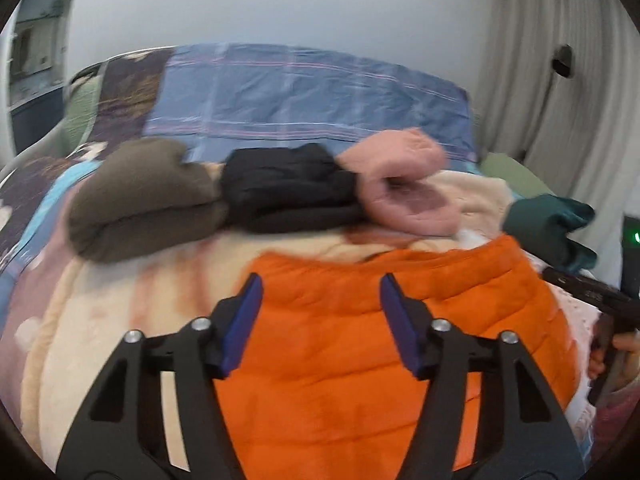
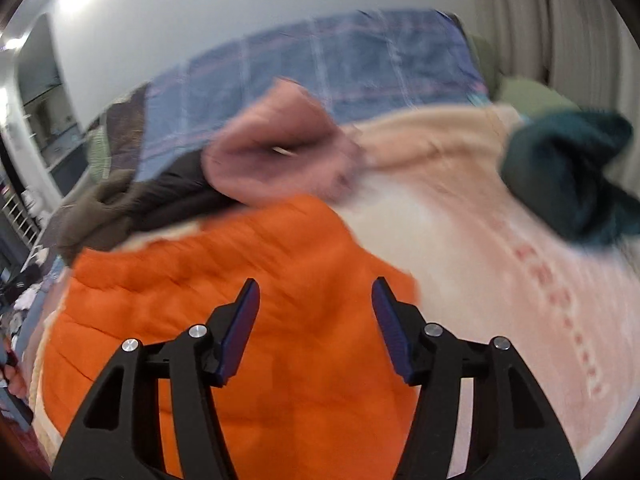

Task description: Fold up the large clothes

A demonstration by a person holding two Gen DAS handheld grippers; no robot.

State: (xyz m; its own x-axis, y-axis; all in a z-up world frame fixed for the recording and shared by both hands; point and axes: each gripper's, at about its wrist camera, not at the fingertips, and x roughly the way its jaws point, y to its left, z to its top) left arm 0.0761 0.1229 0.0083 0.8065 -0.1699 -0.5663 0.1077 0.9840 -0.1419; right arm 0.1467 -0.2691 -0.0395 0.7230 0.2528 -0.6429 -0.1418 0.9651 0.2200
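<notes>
An orange quilted puffer jacket [image 1: 380, 320] lies folded flat on a cream blanket [image 1: 120, 320] on the bed. It also shows in the right wrist view [image 2: 240, 300]. My left gripper [image 1: 320, 292] is open and empty above the jacket's near part. My right gripper [image 2: 316, 296] is open and empty above the jacket's right edge. Both views are motion-blurred.
Folded clothes sit in a row behind the jacket: brown [image 1: 140, 200], black [image 1: 292, 188], pink [image 1: 404, 184]. A dark green garment [image 1: 552, 224] lies at the right [image 2: 572, 176]. A blue plaid sheet [image 1: 300, 92] covers the far bed. Curtains [image 1: 560, 80] hang at right.
</notes>
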